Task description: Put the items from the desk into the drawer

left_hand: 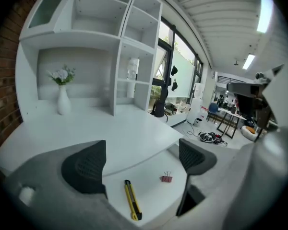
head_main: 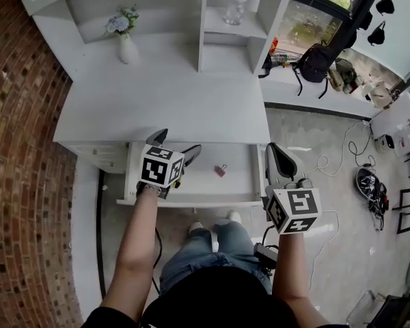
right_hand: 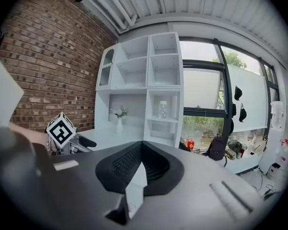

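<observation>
The white desk's drawer [head_main: 191, 198] stands pulled out below the desk top [head_main: 164, 108]. On its floor lie a small pink binder clip [head_main: 221, 170] [left_hand: 166, 178] and a yellow utility knife [left_hand: 133, 200]. My left gripper [head_main: 178, 143] [left_hand: 141, 157] hovers above the drawer's left half, open, with nothing between its pads. In the head view it hides the knife. At the drawer's right end my right gripper [head_main: 275, 152] [right_hand: 141, 147] is shut and holds nothing.
A white vase with flowers [head_main: 126, 43] [left_hand: 62, 97] stands at the back of the desk, and a glass jar [head_main: 237, 9] [right_hand: 162, 109] on a hutch shelf. A brick wall [head_main: 17, 149] runs along the left. Cables and gear [head_main: 369, 183] lie on the floor at right.
</observation>
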The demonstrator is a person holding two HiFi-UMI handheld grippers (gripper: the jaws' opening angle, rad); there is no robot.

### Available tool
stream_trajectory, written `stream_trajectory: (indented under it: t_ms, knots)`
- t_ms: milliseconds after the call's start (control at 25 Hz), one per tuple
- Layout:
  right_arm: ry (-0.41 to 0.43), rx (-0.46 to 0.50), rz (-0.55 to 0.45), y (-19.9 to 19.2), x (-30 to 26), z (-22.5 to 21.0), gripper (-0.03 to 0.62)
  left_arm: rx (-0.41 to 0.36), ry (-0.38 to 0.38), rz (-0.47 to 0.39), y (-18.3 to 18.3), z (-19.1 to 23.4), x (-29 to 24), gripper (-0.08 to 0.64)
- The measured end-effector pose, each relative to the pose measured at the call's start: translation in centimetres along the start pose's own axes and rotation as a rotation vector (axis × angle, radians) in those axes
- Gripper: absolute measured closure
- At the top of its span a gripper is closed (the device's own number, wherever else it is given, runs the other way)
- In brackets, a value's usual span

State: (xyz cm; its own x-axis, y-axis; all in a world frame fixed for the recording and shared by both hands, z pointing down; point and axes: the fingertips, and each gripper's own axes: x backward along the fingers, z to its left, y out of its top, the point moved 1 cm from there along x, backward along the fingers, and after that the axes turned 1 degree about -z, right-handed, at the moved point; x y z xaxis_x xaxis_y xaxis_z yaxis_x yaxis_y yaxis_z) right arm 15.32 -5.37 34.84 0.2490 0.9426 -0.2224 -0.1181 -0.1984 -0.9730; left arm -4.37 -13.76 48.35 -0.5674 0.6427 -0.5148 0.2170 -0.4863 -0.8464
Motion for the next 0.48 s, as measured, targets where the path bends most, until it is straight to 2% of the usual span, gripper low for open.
stream_trajectory:
  t_ms: [240, 480]
  knots:
    - [0.042, 0.029, -0.034, 1.6, -0.8, 0.8, 0.581, -0.037, 0.109, -0.133, 4.2, 2.6, 4.4, 0.097]
    - [0.056, 0.027, -0.082, 3.6, -0.2, -0.5, 0.581, -0.015, 0.202, -0.284, 7.8, 3.3, 9.1, 0.132]
